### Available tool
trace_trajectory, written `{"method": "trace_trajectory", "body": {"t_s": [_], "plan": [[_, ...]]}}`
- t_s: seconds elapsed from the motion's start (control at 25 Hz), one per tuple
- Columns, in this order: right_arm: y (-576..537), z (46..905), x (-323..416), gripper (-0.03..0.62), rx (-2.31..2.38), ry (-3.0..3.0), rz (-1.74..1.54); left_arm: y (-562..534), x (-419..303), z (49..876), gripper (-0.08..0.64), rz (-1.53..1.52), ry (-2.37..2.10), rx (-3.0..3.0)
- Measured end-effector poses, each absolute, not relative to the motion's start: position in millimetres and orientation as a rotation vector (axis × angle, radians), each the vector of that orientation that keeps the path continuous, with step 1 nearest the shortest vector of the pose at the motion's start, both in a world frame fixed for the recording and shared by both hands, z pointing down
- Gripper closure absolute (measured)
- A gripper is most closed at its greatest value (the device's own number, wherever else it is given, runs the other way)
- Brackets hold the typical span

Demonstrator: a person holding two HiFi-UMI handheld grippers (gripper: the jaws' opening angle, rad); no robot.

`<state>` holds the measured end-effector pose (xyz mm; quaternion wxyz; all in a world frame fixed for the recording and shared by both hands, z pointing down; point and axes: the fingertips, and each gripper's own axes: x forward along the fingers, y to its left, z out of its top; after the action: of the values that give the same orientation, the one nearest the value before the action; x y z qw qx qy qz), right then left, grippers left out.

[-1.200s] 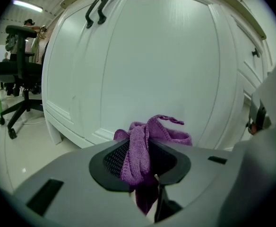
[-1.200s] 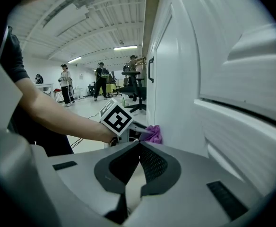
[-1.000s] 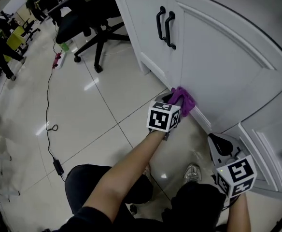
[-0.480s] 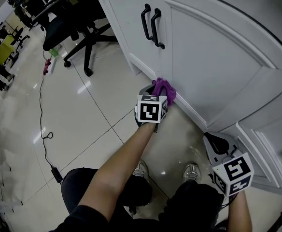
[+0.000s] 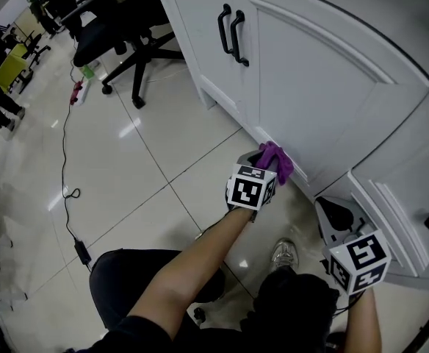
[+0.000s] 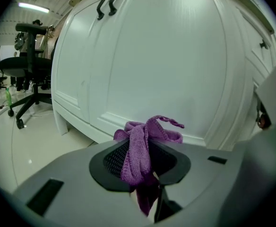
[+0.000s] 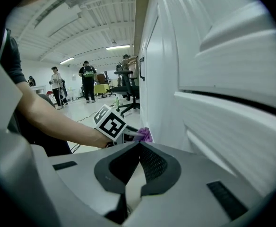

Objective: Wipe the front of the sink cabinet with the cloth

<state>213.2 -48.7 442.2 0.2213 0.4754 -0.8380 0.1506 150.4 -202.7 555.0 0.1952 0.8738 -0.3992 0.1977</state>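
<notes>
One purple cloth, soft, light and likely to bunch, is pinched at its middle in the left gripper's jaws, at the sink cabinet's bottom rail; that forearm stretches forward and down. Further right along the cabinet, the right gripper hangs low, jaws pressed together, empty.

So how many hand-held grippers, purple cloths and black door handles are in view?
2 grippers: left gripper, right gripper
1 purple cloth
2 black door handles
Total: 5
</notes>
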Motion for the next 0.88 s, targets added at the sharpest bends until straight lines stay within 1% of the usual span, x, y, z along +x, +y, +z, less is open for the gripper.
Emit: {"method": "trace_trajectory", "body": {"t_s": [0.24, 0.56, 0.72, 0.88], "plan": [[-31, 432, 229, 0.592, 1.323, -2.319, 0.376, -163, 181, 557, 0.449, 0.559, -1.040, 2.454], [-12, 405, 224, 0.592, 1.270, -2.368, 0.309, -102, 226, 548, 0.449, 0.571, -0.853, 2.512], [-9, 370, 219, 0.592, 1.270, -2.418, 0.225, -93, 230, 509, 0.449, 0.512, -0.827, 2.591], [-3, 323, 205, 0.592, 1.266, -2.479, 0.112, -85, 225, 437, 0.449, 0.354, -0.777, 2.733]]}}
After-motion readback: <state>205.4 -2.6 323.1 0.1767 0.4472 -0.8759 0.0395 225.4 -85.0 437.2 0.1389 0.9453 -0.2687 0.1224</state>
